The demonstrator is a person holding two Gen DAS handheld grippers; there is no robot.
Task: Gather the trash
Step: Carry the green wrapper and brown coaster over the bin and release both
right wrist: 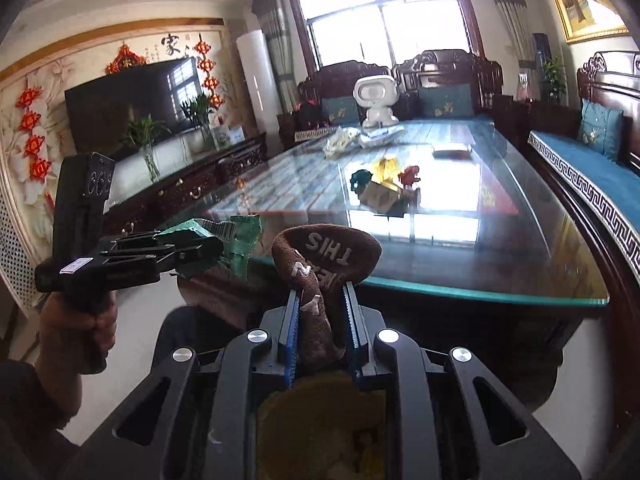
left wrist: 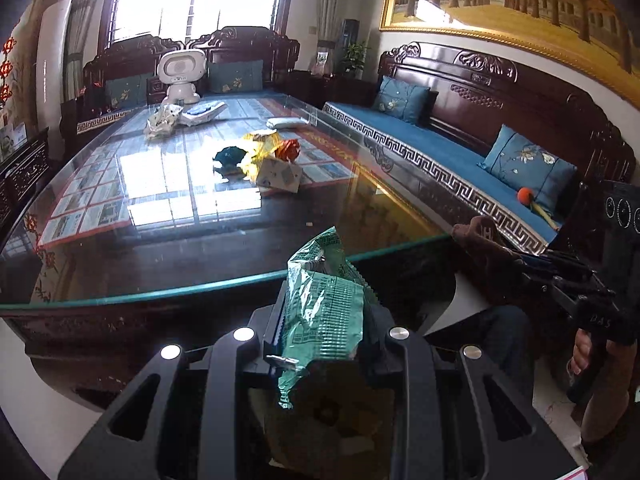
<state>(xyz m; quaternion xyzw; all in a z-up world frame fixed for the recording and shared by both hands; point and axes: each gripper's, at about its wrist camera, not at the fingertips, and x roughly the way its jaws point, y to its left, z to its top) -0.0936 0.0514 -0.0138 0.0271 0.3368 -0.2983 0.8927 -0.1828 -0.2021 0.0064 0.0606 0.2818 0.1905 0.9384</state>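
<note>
Between R gripper (right wrist: 320, 320) jaws, brown sock (right wrist: 326, 252) reads "THIS".

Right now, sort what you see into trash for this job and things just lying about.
Trash:
green wrapper, in the left tool
brown sock, in the right tool
crumpled wrappers on the glass table

Lying about:
white robot toy
blue cushions
</note>
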